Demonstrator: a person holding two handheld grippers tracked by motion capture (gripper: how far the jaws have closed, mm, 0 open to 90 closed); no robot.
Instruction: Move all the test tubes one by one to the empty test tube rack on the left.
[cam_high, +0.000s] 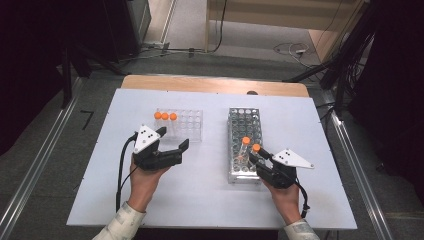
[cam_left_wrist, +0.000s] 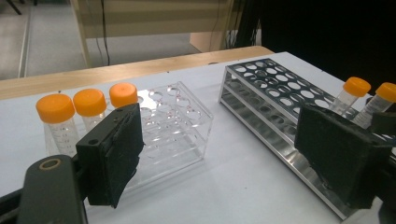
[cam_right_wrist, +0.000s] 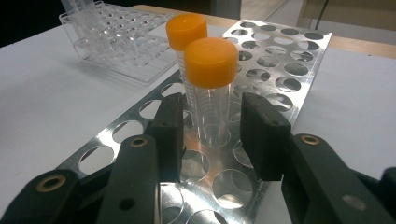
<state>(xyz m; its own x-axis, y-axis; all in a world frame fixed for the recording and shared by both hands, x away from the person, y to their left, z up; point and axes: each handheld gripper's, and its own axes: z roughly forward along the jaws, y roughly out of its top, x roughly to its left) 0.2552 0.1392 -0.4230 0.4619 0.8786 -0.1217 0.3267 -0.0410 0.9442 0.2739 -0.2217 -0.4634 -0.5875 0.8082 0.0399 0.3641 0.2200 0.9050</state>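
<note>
The right gripper (cam_right_wrist: 210, 133) straddles the nearer tube (cam_right_wrist: 212, 93) standing in the metal rack (cam_right_wrist: 280, 51) — jaws set either side, gaps showing, so not yet pinching; likely lined up to lift it. The left gripper (cam_left_wrist: 219, 154) hangs released and empty near the clear rack (cam_left_wrist: 180, 126), where three capped tubes (cam_left_wrist: 88, 105) stand. The tubes' bases are hidden in the holes — any contents hard to make out.

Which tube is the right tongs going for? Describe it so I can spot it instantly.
Find the metal rack on the right half of the white table. Two orange-capped tubes stand at its near end. The target tube is the one nearer the person's right hand, standing between the right tongs; its neighbour stands just behind, outside the jaws.
</note>
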